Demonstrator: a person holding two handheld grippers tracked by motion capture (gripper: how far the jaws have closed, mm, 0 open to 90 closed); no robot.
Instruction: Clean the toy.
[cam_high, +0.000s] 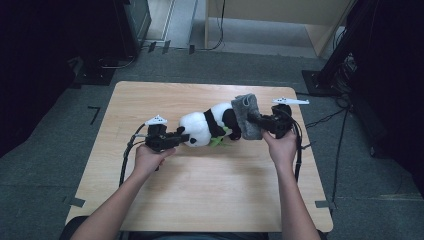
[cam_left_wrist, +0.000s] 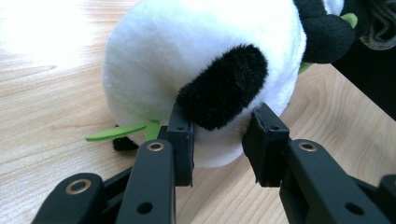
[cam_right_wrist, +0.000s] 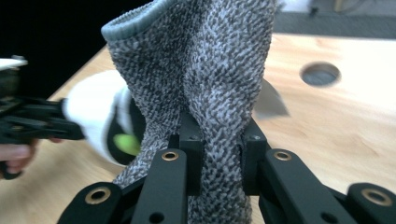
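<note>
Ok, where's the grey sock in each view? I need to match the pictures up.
High view: grey sock right of centre, over the plush panda's lower end, at the right gripper.
Left gripper view: a dark grey edge in the top right corner.
Right gripper view: centre, pinched between the jaws.
Shared landmark: the panda's white body.

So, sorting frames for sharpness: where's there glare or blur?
Left gripper view: glare whitens the table at upper left; the panda toy is sharp. Right gripper view: the grey sock is crisp, the panda and the left gripper behind it blurred. High view: evenly lit table, dark surroundings.
</note>
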